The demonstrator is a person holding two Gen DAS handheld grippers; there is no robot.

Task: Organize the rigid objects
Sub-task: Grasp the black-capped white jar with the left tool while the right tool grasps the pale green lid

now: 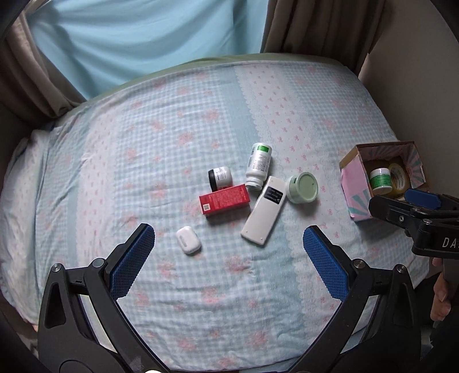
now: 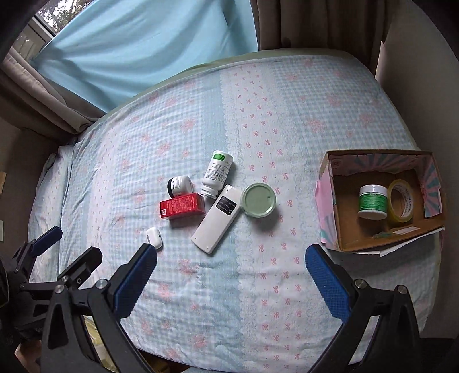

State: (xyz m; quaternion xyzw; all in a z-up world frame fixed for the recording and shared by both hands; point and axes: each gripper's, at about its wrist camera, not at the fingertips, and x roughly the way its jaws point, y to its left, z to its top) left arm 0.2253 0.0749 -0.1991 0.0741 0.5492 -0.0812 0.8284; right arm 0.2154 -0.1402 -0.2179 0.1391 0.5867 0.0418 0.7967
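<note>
Several objects lie in a cluster on the bed: a white remote (image 1: 264, 210) (image 2: 216, 218), a red box (image 1: 224, 200) (image 2: 182, 210), a white pill bottle (image 1: 258, 165) (image 2: 216, 173), a small black-lidded jar (image 1: 219, 178) (image 2: 179, 185), a pale green round jar (image 1: 303, 187) (image 2: 258, 200) and a white earbud case (image 1: 188, 240) (image 2: 154, 237). A cardboard box (image 1: 354, 189) (image 2: 332, 206) at the right holds a green-labelled jar (image 1: 380, 178) (image 2: 372, 201) and a tape roll (image 2: 401, 205). My left gripper (image 1: 229, 258) is open and empty above the near bedding. My right gripper (image 2: 231, 277) is open and empty.
The bed (image 1: 143, 160) (image 2: 258, 114) wears a blue gingham sheet with pink bows. A light blue curtain (image 1: 143, 37) and brown drapes (image 1: 321, 25) hang behind. A wall (image 2: 416, 57) is at the right. The right gripper's body (image 1: 413, 212) shows beside the box.
</note>
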